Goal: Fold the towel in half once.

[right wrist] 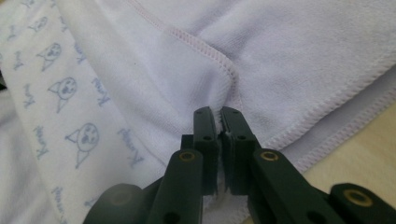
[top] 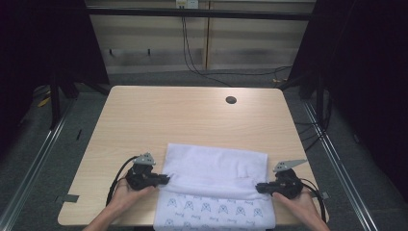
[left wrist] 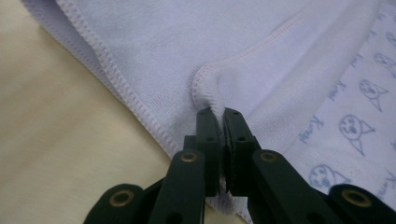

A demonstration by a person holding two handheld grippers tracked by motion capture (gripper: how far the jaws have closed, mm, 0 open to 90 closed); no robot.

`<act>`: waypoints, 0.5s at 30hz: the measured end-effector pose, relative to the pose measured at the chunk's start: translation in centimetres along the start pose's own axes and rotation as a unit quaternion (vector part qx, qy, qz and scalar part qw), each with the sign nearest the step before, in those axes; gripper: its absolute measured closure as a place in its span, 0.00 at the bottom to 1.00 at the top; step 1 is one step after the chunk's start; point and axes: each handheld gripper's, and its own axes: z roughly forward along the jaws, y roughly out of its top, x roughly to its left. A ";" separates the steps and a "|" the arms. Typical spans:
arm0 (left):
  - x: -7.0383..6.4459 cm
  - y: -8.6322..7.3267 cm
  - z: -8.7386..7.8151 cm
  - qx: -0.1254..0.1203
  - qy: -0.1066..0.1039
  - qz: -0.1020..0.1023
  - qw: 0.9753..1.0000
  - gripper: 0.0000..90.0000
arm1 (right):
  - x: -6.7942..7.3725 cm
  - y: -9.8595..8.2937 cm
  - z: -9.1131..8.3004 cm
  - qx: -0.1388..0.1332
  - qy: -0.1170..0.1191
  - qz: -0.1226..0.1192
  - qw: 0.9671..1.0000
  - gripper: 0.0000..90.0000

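A pale lilac towel [top: 216,168] lies at the table's near edge, its far part folded over and plain, its near part printed with small blue cat faces [top: 211,211]. My left gripper [top: 163,179] is shut on the folded edge at the towel's left side. In the left gripper view the jaws pinch a stitched corner of the towel [left wrist: 205,88] between them. My right gripper [top: 260,187] is shut on the folded edge at the towel's right side. The right gripper view shows its jaws clamped on a hemmed corner of the towel [right wrist: 224,88].
The light wooden table [top: 192,115] has a round cable hole [top: 231,100] at the far right. Black cables [top: 192,57] run down the back wall to the floor. Dark curtains stand at both sides. Metal rails run along the floor beside the table.
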 end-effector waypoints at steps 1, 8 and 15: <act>0.0 0.0 0.0 0.000 0.000 0.000 1.000 0.96 | -0.3 0.4 0.3 -0.002 0.002 0.005 1.000 0.95; 3.6 2.4 1.2 -0.015 0.045 -0.016 0.999 0.96 | -2.9 3.6 2.3 -0.013 -0.004 0.011 1.000 0.96; 7.3 4.1 1.9 -0.036 0.076 -0.044 0.995 0.96 | -5.7 7.3 4.2 -0.021 -0.037 0.018 0.999 0.96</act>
